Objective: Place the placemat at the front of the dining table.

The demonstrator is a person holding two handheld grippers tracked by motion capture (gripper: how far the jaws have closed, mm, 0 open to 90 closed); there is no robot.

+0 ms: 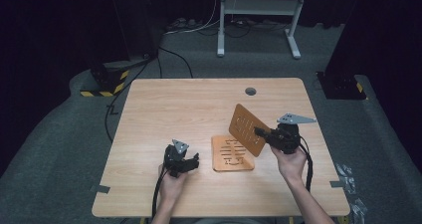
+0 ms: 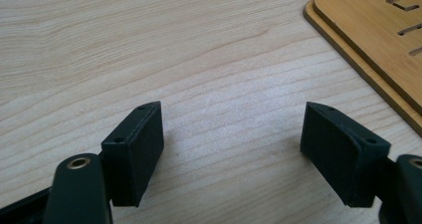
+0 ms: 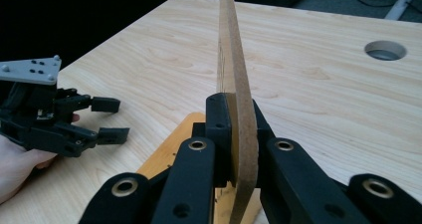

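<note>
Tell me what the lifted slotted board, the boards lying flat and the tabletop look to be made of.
Lifted board: probably bamboo or thin wood, matte orange-brown, with cut-out slots and a raw fibrous edge between the right gripper fingers. Flat boards: same look, fine straight grain, two stacked layers. Table: pale wood-grain surface, smooth; likely laminate, though that is uncertain.

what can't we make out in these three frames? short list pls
- Lifted board, right gripper view: seen edge-on, so its slot pattern is unreadable; the right gripper covers its lower edge.
- Flat boards, left gripper view: cut off by the frame's right edge; the count beneath the top two is unclear.
- Flat board, high view: cutouts too small to read; the lifted board overlaps its corner.
</note>
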